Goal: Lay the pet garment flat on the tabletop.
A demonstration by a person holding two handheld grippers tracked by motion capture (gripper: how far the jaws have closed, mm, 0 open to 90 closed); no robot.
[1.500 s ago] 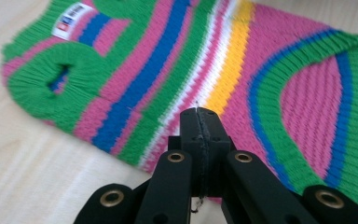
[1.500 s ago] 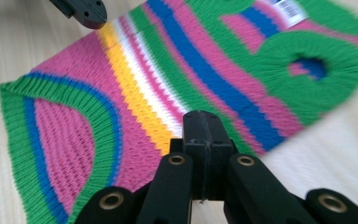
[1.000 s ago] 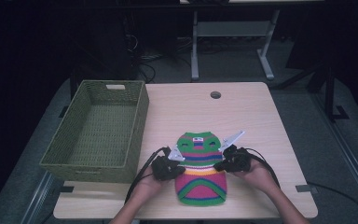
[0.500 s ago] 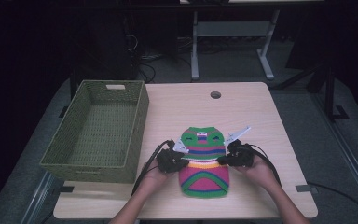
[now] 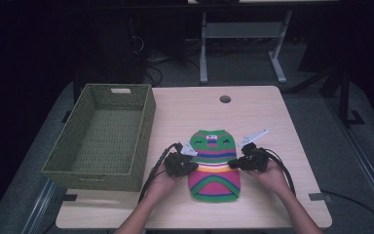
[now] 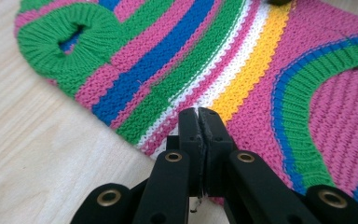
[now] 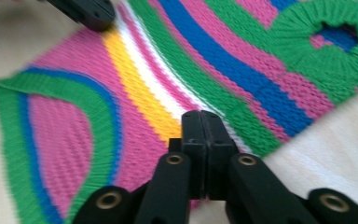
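A pale wooden table is seen from above, and a large green woven basket stands on its left part, open and with nothing visible inside. To the right of the basket, near the front edge, a small striped knitted sweater is laid flat, its neck end pointing far and its hem near. Bands of green, pink, blue, white and yellow run across it, and a ribbed green armhole is seen at each side.

The sweater is judged to be light, soft and limp: it would be expected to sag and fold wherever it is not supported, and the open knit could be snagged or stretched if pulled hard. The best holds are judged to be the two side edges, or the thicker ribbed bands at hem and armholes, where the fabric is doubled.

The left gripper is placed at the sweater's left edge and the right gripper at its right edge, both about halfway along. In the left gripper view the black jaws are pressed together, with the white and yellow stripes of the edge apparently pinched at their tips. In the right gripper view the jaws are likewise clenched, seemingly on the opposite edge; how much cloth is caught cannot be told.
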